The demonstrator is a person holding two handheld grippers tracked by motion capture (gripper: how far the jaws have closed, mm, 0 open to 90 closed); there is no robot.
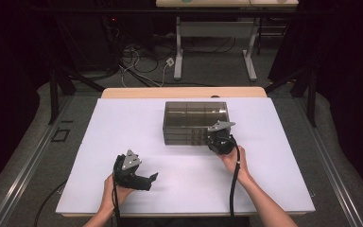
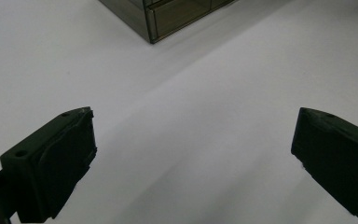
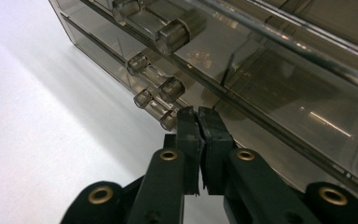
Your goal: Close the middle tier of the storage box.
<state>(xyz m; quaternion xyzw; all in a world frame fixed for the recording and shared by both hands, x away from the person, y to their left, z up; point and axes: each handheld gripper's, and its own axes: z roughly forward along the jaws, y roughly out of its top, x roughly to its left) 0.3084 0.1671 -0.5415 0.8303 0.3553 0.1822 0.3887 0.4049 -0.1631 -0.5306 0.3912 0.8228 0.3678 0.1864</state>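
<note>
A big white table (image 1: 123, 156) carries everything. Its top is flat and plain, and a strip of light wood runs along its far edge, at 12 o'clock. One thing sits right on it: a smoky see-through drawer box (image 1: 194, 118). The drawer box stands a bit past the middle of the table, toward 1 o'clock. It has little open sections on top and drawers in its front. In the right claw view, the drawers have round clear knobs, lined up along the front. In the left claw view, a corner of the drawer box rests flat on the white top.
</note>
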